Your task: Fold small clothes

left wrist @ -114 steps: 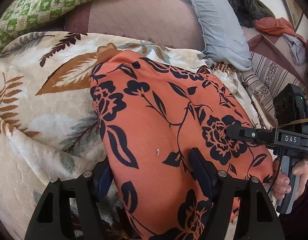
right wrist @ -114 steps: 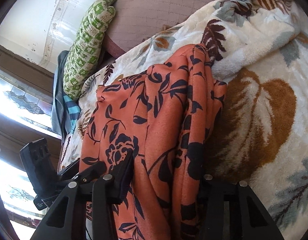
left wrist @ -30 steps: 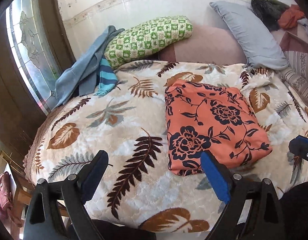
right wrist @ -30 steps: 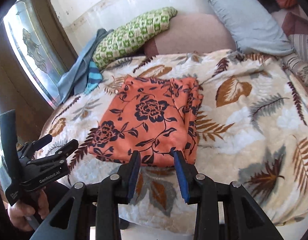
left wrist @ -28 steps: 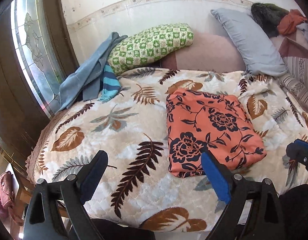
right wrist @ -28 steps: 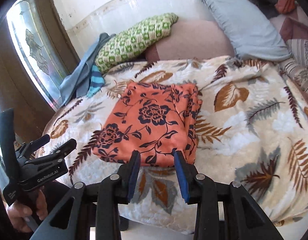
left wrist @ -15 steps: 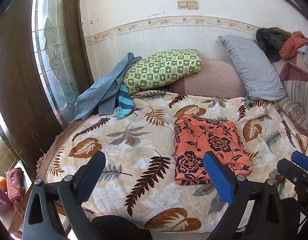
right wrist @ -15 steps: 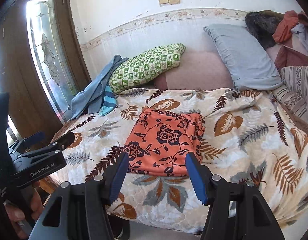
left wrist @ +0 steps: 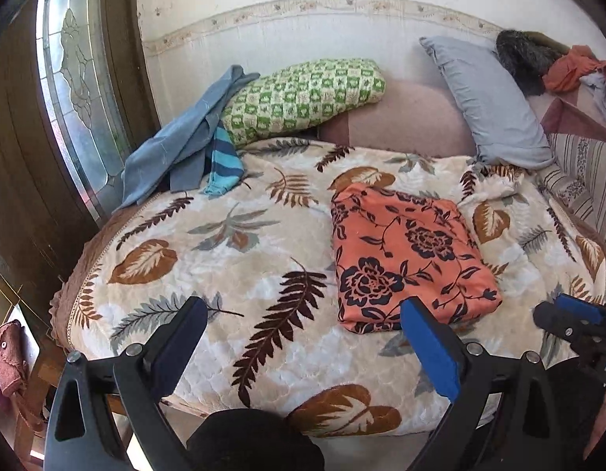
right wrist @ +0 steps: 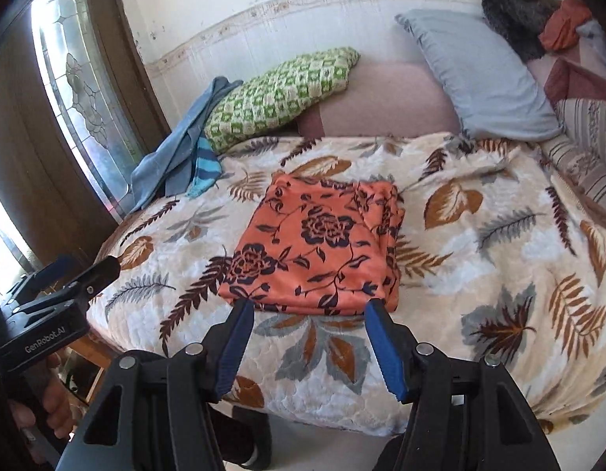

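On the leaf-patterned cream bed blanket (right wrist: 479, 259), the folded orange garment with dark floral print (right wrist: 318, 247) is seen lying flat. Both the left claw (left wrist: 303, 337) and the right claw (right wrist: 306, 337), its jaws just widened, are held spread, nothing between them.

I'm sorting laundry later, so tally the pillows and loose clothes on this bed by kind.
Pillows: 2, green checked pillow and grey-blue pillow
Clothes: 3, folded orange floral garment, blue-grey cloth, turquoise striped piece
Total: 5
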The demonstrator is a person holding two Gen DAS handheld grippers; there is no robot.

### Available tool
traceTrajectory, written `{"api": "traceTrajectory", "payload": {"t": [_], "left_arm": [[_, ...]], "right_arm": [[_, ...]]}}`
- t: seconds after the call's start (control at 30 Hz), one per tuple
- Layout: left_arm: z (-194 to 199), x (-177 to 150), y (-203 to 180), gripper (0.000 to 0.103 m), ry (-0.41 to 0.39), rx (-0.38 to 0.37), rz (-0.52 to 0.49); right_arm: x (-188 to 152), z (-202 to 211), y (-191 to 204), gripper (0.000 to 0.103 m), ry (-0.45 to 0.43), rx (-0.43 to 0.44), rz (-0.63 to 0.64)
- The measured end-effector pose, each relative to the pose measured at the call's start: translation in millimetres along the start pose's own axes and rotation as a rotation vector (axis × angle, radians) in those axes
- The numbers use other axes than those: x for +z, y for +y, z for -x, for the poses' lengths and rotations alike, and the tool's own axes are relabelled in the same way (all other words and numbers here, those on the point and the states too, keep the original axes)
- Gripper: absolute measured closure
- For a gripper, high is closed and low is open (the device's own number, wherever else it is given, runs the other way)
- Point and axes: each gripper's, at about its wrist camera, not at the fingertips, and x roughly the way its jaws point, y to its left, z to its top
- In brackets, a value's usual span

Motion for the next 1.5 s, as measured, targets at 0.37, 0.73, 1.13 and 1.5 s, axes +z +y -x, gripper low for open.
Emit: {"api": "traceTrajectory", "payload": {"t": [0.37, 0.73, 1.13, 1.5], "left_arm": [[-139.2, 38.3, -37.2, 0.004, 0.236, -0.020, -0.038], [-209.2, 27.5, -51.9, 0.000, 0.324, -0.091, -0.056], [-208.0, 14.9, -56.3, 0.000, 0.251, -0.088, -0.104], [-211.3, -6.9, -23.3, 0.000, 0.127, -0.296, 0.063]], "right_arm": [[109.1, -133.7, -63.8, 0.056, 0.144, 0.172, -0.234], [108.5, -262.2, -101.8, 0.073, 0.337, 0.247, -0.428], [103.4, -260.6, -101.1, 0.089, 0.309, 0.205, -0.398], [143.9, -248.6, -48.0, 0.083, 0.304, 0.074, -0.168]]}}
